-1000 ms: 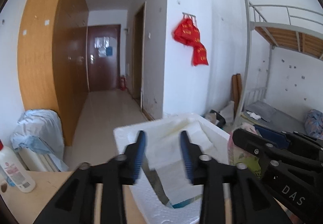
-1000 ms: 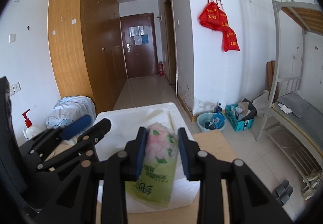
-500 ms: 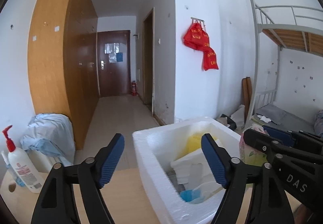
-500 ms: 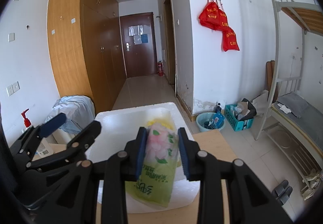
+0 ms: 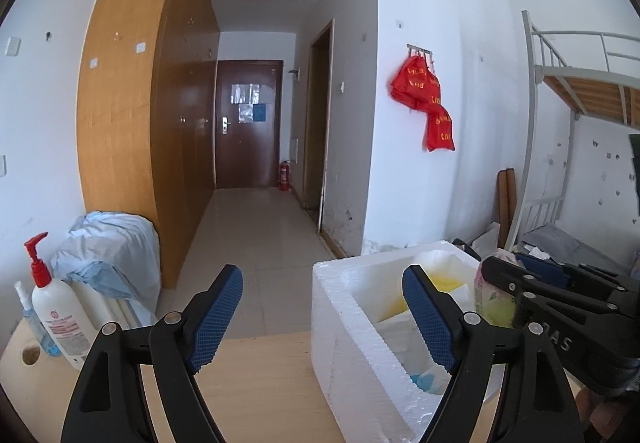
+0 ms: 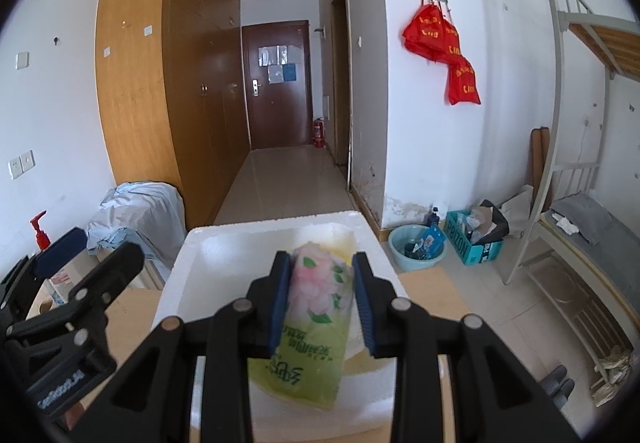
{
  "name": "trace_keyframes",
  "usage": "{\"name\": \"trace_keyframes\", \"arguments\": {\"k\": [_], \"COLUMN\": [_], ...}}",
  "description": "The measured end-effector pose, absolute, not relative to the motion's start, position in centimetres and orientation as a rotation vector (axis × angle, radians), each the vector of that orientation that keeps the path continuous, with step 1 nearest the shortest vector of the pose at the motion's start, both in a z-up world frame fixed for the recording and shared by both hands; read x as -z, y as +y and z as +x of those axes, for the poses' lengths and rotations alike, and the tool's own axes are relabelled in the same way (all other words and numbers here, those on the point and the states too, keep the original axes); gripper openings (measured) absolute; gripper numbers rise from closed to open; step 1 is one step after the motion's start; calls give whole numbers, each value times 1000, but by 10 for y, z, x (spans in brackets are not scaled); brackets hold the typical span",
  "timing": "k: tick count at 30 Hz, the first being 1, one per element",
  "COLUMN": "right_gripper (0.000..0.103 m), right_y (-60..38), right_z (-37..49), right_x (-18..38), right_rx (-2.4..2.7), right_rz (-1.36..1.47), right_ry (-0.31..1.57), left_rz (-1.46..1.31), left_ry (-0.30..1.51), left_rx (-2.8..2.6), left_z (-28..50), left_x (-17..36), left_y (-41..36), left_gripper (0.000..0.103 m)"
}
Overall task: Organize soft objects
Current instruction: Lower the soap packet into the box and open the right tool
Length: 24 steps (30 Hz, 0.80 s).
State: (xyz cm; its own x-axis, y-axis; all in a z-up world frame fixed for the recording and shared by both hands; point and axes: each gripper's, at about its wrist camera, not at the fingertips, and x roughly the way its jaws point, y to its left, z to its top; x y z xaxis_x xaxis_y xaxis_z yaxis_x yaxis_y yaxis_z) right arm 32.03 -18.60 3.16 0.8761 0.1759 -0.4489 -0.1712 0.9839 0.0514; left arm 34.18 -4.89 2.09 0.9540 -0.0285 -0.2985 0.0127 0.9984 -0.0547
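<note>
My right gripper (image 6: 320, 263) is shut on a green tissue pack (image 6: 316, 307) printed with pink flowers, held just above the white foam box (image 6: 224, 239). In the left wrist view the same pack (image 5: 490, 299) shows at the box's right side, gripped between black fingers (image 5: 532, 283). The foam box (image 5: 340, 307) sits on the wooden table and holds a yellow soft item (image 5: 440, 283), white pieces and something blue (image 5: 424, 379). My left gripper (image 5: 320, 283) stands open with nothing between its blue pads, over the box's left wall.
A pump bottle of lotion (image 5: 56, 319) stands at the table's (image 5: 260, 383) left end. A pale blue cloth bundle (image 5: 112, 255) lies beyond it. On the floor to the right are a blue basin (image 6: 416, 247) and a cardboard box (image 6: 472, 235), beside a bunk bed (image 6: 580, 211).
The left gripper's jaws have spread wide and it has drawn left, so the foam box now sits at its right. The right gripper and its pack have stayed put.
</note>
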Motion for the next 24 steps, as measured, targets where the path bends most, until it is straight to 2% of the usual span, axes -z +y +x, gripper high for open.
{"name": "trace_keyframes", "arguments": {"k": [6,12,19,24], "right_gripper": [36,51,75,77], "right_y": [-184,-182,-178,-180], "right_z": [321,323,316,317], "right_x": [-27,-24,-28,-29], "right_rx": [-183,-168,-143,-134], "right_rz": [2,-16,-47,-41], "right_ry": [461,461,429,428], "left_rz": [-49,-56,-61,-62], "left_ry": [307,311,310,307], "left_rx": [18,11,12,12], "left_z": [341,343,344,344], "left_x": [-20,-21,-22,-20], "left_y": [-47,-45,-45,-44], "left_gripper": [83,83,83,83]}}
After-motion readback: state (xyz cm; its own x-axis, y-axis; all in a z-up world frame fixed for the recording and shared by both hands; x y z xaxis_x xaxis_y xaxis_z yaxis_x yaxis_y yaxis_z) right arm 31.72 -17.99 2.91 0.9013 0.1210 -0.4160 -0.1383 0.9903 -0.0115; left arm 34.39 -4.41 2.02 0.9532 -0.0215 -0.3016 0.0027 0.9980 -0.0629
